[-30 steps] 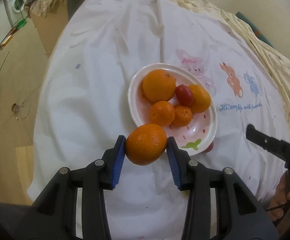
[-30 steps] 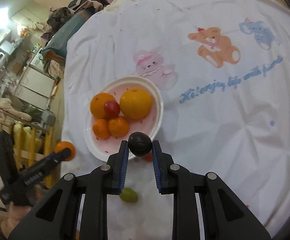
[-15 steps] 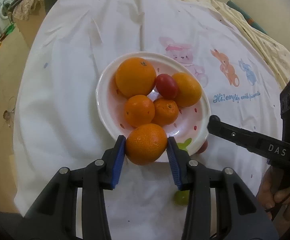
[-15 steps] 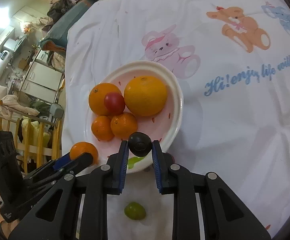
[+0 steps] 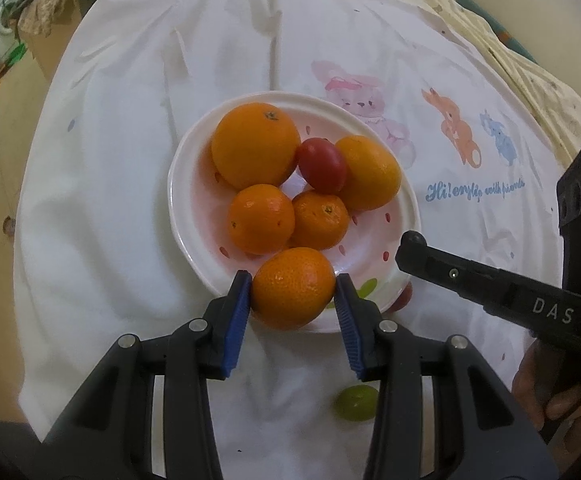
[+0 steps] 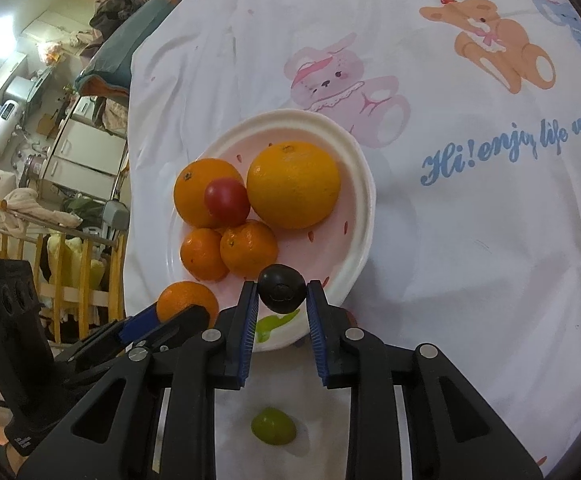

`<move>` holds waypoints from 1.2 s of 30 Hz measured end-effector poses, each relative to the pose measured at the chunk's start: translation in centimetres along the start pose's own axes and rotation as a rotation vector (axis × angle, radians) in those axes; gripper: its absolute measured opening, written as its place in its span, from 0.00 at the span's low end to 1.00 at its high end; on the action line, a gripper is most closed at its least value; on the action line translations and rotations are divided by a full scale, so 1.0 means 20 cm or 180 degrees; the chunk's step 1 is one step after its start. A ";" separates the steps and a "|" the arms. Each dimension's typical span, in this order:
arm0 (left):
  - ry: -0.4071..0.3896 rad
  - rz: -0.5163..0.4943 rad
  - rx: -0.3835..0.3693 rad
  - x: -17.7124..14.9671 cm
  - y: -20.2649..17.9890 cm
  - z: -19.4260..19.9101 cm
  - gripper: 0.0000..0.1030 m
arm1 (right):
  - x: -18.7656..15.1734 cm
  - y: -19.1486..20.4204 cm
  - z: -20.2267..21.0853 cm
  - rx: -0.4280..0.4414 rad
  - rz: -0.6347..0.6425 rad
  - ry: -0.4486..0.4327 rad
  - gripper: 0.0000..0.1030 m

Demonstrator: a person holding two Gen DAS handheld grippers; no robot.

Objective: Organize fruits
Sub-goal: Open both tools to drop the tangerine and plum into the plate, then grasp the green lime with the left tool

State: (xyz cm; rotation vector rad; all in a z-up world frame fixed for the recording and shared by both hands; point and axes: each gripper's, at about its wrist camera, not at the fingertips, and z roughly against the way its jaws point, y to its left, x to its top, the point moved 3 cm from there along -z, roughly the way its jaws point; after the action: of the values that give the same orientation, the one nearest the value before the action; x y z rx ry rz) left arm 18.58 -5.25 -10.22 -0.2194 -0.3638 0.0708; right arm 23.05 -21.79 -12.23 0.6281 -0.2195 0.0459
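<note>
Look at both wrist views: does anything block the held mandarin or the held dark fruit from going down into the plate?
Nothing visible does. The left gripper holds the mandarin over the plate's near rim, the right gripper holds the dark fruit likewise. Bare plate floor shows just behind both; the piled fruit sits farther back.

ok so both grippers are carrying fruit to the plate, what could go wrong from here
The plate already holds five fruits, so the held mandarin may roll off the near rim once the left gripper lets go. The right gripper hangs close beside it with a dark grape, so the two tools might bump. A green grape lies loose on the cloth below them and could get knocked.
</note>
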 end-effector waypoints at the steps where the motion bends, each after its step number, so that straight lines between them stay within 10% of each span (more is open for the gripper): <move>1: 0.0001 -0.0027 0.0011 0.00 0.00 0.00 0.37 | 0.00 0.00 0.00 -0.0005 0.0005 0.0001 0.27; 5: 0.0014 -0.0095 0.0043 0.00 -0.01 0.00 0.42 | 0.00 -0.01 0.00 -0.0005 -0.0051 0.0005 0.32; 8: 0.0011 -0.0093 0.0046 0.00 -0.01 0.01 0.78 | 0.01 -0.03 0.03 -0.0010 -0.0132 -0.0067 0.62; 25: 0.0007 -0.0139 -0.0048 -0.05 -0.01 0.06 0.79 | 0.03 -0.15 0.16 -0.0169 -0.0323 -0.0338 0.62; 36: 0.0485 -0.0735 -0.0393 -0.33 -0.21 -0.01 0.78 | -0.01 -0.21 0.28 -0.0155 -0.0628 -0.0414 0.62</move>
State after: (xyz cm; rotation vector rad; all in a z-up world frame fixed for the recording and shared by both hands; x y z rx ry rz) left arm 12.52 -10.18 -11.68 -0.3015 -0.2397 -0.1954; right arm 22.35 -28.47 -10.37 0.6022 -0.2824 -0.1902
